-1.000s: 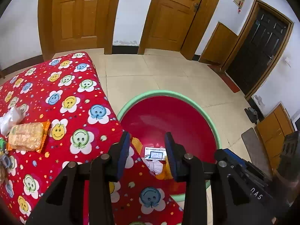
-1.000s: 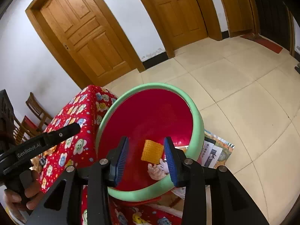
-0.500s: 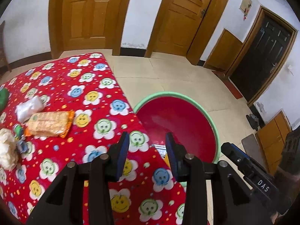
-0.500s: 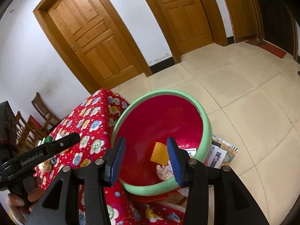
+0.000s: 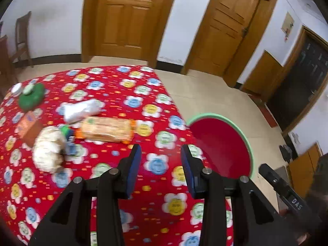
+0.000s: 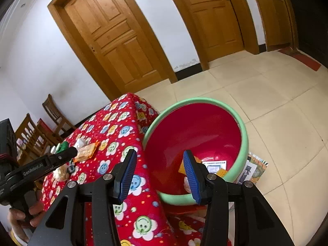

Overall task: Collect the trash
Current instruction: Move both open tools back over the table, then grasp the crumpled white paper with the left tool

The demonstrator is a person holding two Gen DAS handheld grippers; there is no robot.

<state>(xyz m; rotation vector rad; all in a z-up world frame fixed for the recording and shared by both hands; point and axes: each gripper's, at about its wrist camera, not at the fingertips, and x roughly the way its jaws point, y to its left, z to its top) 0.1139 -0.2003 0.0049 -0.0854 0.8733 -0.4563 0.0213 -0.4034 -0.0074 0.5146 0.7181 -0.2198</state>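
Now, step in hand: both grippers are empty and the next piece of trash has to be fetched from the surface (image 5: 114,94), which wears a red flowered cloth.
Left gripper (image 5: 161,169): part open, nothing between its blue pads, hanging above bare cloth and facing the litter.
Right gripper (image 6: 158,176): its jaws have just been opening and now stand part open with nothing between them, over the near edge of the basin (image 6: 245,143).
Basin: red inside with a green rim, on the floor just beside the surface's edge; it already holds a yellow wrapper (image 6: 181,167), a printed card (image 6: 215,165) and something white I cannot make out.
Trash left: an orange-ended cracker packet (image 5: 107,130) lies nearest the left gripper; a crumpled clear bag (image 5: 81,109) touches its far side; a pale bread-like lump (image 5: 48,150), a small brown box (image 5: 28,127) and a green lid (image 5: 30,98) sit further left.
How to do it well: I judge the cracker packet the best pick. Come down across its narrow width, pads on the long sides, and close gently, since the film will crumple and slip.
Watch for: the clear bag may drag along, so lift straight up first.
Carry: bring it well over the green rim before letting go.
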